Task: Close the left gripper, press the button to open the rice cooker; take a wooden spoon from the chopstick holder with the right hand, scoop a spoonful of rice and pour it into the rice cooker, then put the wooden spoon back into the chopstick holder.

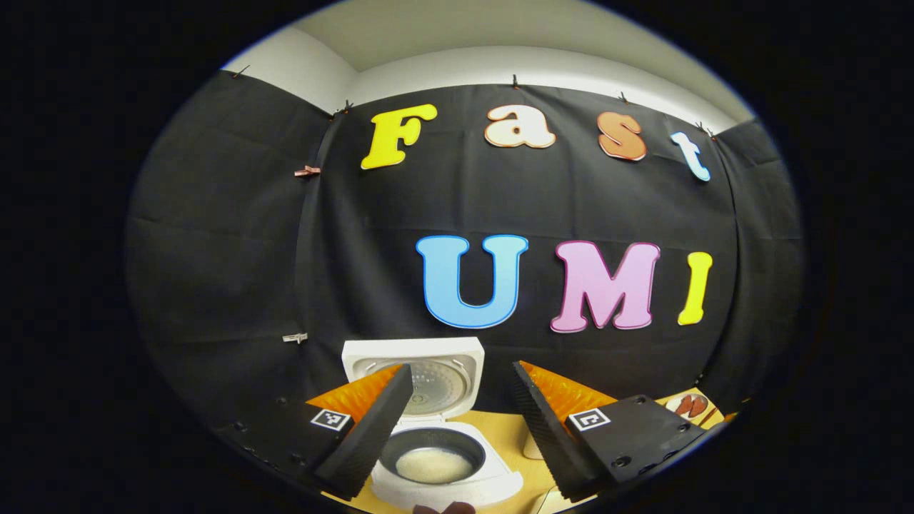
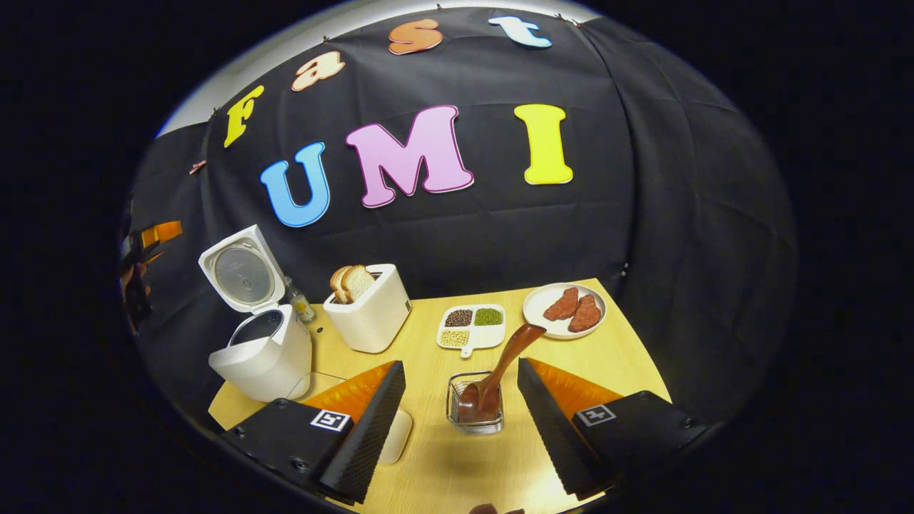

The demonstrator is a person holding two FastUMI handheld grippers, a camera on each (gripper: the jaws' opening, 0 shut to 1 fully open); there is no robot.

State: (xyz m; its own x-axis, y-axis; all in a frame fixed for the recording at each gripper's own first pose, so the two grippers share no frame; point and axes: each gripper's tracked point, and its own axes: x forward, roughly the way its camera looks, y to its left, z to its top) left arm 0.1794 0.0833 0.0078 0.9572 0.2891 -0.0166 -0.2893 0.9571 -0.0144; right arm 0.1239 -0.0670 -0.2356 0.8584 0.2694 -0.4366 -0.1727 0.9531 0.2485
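Rice cooker [image 2: 260, 343]: one, lid up, white rice in the pot — front edge cut off in the left gripper view
Wooden spoon [image 2: 500, 371]: one, leaning in the chopstick holder [image 2: 475, 407], bowl end down, partly hidden by the glass
Left gripper [image 1: 460, 407]: fingers apart, empty, above the cooker
Right gripper [image 2: 460, 421]: fingers apart, empty, flanking the holder
Toaster [image 2: 368, 307]: two slices
Plate [image 2: 564, 308]: two reddish pieces
Table [image 2: 614, 357]: near edge cut off

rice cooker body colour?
White rice cooker, lid open; clearest in the right gripper view.
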